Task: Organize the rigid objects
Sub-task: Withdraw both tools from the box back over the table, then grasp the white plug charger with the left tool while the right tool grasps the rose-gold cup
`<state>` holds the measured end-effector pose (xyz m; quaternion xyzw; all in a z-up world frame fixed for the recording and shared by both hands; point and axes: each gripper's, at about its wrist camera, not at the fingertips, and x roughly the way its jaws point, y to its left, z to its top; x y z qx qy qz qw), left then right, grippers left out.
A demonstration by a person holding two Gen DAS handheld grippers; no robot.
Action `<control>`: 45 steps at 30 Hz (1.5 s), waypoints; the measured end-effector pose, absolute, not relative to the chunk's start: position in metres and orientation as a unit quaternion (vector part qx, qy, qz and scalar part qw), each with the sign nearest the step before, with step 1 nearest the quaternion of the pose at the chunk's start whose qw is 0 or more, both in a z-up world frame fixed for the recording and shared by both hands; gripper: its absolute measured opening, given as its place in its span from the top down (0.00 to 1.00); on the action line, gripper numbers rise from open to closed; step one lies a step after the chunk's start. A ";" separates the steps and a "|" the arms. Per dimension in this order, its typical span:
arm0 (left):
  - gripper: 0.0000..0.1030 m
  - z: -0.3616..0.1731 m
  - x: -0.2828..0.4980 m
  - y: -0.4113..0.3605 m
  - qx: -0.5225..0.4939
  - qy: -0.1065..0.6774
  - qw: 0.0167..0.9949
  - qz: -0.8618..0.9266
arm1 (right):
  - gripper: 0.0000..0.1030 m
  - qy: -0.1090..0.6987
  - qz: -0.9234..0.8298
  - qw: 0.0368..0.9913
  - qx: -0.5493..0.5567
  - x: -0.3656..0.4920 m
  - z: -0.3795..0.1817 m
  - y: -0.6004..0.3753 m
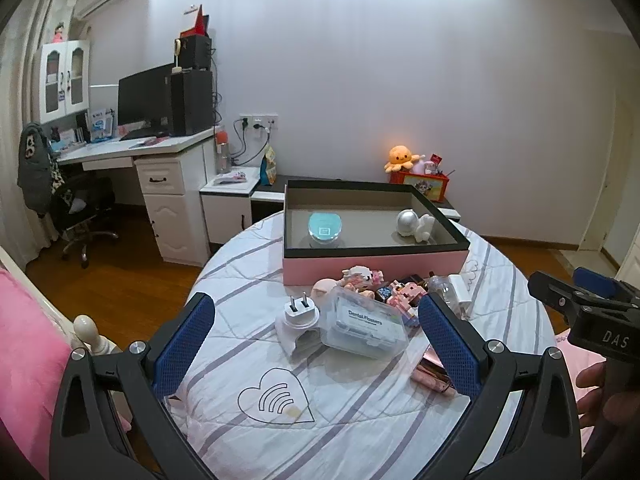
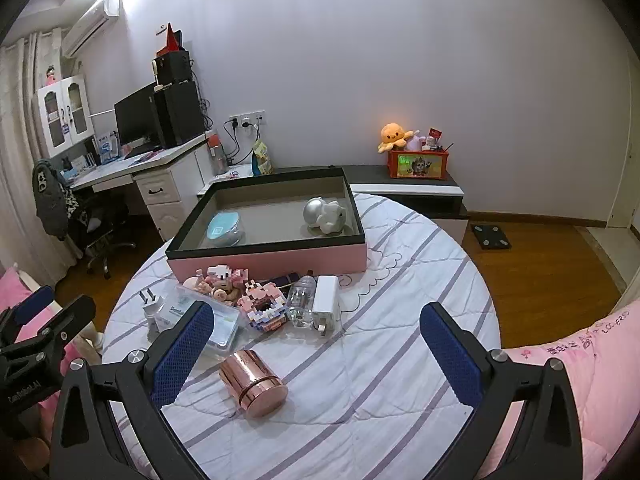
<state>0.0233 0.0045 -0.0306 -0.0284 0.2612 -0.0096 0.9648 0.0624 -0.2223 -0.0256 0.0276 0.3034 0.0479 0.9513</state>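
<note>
**Over the striped quilt, both grippers spread wide**

On the quilted white bedspread [image 1: 360, 420] with lilac stripes, loose items are lying before a pink cardboard box [image 2: 280, 258] with a black rim, already holding two things: a teal domed gadget [image 1: 325, 229] and a silver-white astronaut figure [image 1: 414, 224]. The left gripper [image 1: 316, 344] is hovering with jaws apart over a clear plastic flosser case [image 1: 364, 326] and a white plug adapter [image 1: 299, 312]. The right gripper [image 2: 316, 344] is gaping too, holding nothing. Only its view is fully showing the glossy rose-gold cylindrical tin [image 2: 253, 382] and one white charger brick [image 2: 325, 300].

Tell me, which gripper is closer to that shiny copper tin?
Right. The right gripper hovers open directly over the copper tin; the left gripper is open above the floss box, tin at its right finger.
</note>
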 end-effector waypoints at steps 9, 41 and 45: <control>0.00 -0.032 0.021 0.008 -0.033 0.265 0.964 -0.008 | 0.00 0.304 0.049 0.951 0.021 0.056 -0.025 -0.218; 0.00 -0.127 0.080 0.034 0.006 0.385 0.923 0.013 | 0.00 0.433 0.130 0.892 -0.007 0.101 -0.123 -0.184; 0.00 -0.137 0.098 0.038 0.021 0.394 0.919 0.002 | 0.00 0.444 0.130 0.886 -0.014 0.110 -0.134 -0.177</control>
